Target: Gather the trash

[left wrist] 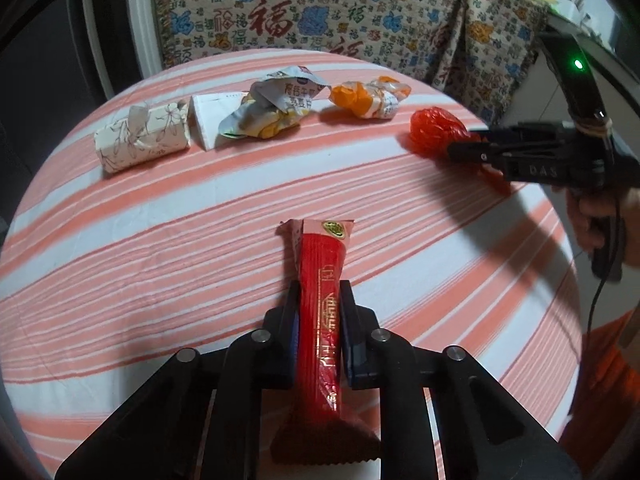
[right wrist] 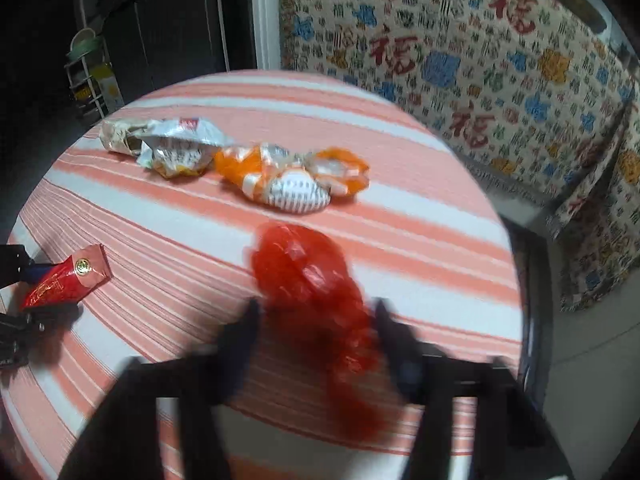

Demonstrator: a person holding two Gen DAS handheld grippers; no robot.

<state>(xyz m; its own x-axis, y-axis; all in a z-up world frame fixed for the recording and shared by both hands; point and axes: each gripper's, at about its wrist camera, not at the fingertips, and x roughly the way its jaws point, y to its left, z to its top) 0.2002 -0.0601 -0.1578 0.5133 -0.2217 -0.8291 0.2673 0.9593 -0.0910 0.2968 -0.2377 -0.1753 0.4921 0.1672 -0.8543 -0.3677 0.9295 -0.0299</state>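
The left tool (left wrist: 319, 304) is clenched on a long red wrapper (left wrist: 322, 300) near the table's (left wrist: 160, 240) near edge. By the right edge, the right tool (right wrist: 316, 312) straddles a crumpled red plastic bag (right wrist: 304, 272), its fingers (right wrist: 244, 328) apart and not clearly pressing it. Along the far edge lie an orange wrapper (left wrist: 368, 98), a silver snack bag (left wrist: 268, 106), a white packet (left wrist: 212, 118) and a floral tissue pack (left wrist: 140, 138).

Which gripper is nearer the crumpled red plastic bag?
Right. The right gripper straddles the red plastic bag, pads not visibly pressing it. The left gripper is across the table, shut on the red stick wrapper.
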